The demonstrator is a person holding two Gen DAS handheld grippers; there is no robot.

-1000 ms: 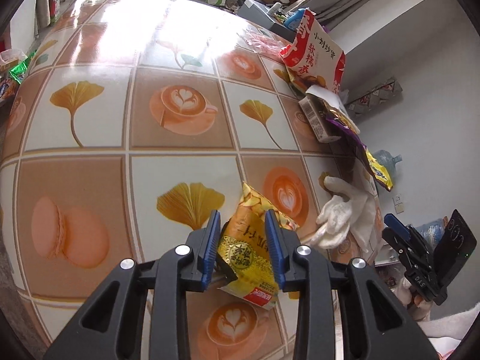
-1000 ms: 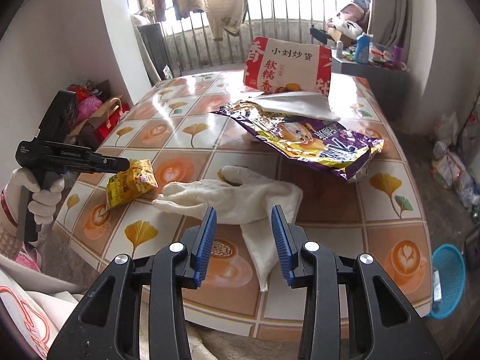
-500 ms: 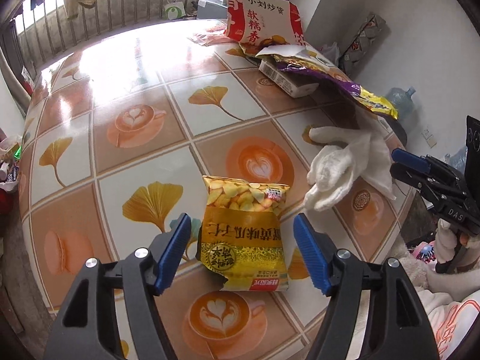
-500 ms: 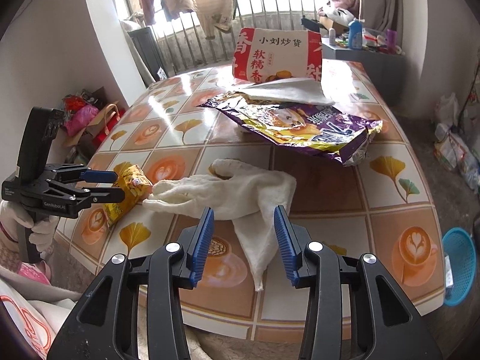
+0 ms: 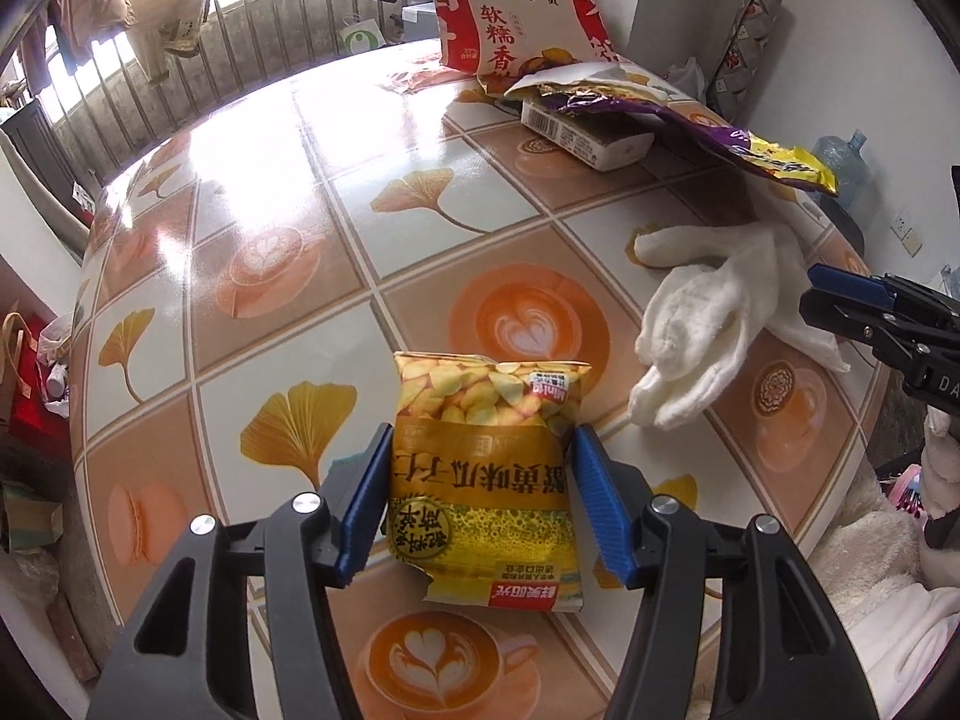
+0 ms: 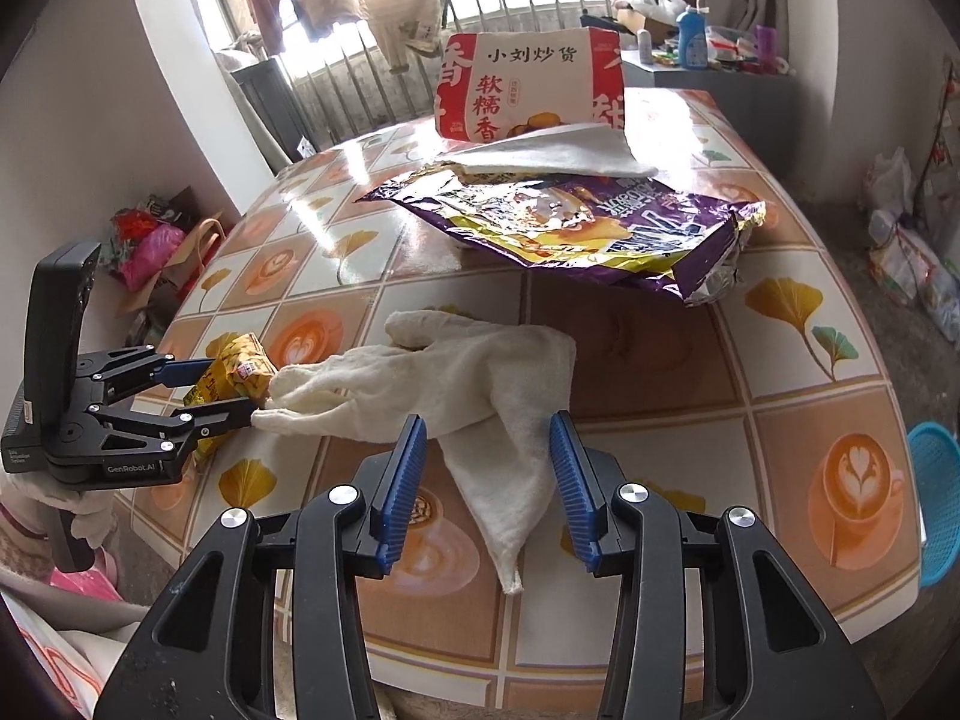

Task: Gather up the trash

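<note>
A yellow snack bag [image 5: 486, 480] lies flat on the tiled table [image 5: 270, 192] near its edge. My left gripper [image 5: 481, 432] straddles it, one blue pad beside each long side, and its jaws are closing; the bag is not squeezed. The right wrist view shows the same bag [image 6: 237, 369] between the left gripper's [image 6: 231, 387] fingers. A white cloth glove [image 6: 456, 372] lies crumpled just right of the bag. My right gripper [image 6: 487, 420] hovers open over the glove's lower tail, not gripping it. In the left wrist view the right gripper [image 5: 809, 291] enters from the right, by the glove [image 5: 702, 324].
Farther back lie a torn purple and yellow wrapper [image 6: 600, 222], a white sheet [image 6: 564, 150] and a white box [image 5: 582, 132]. A large red and white bag [image 6: 534, 84] stands behind them. A blue basket [image 6: 936, 504] sits on the floor to the right.
The left gripper let go of the yellow bag, opened wide, rolled and now narrows around the bag, which lies flat. The right gripper sank slightly toward the glove.
</note>
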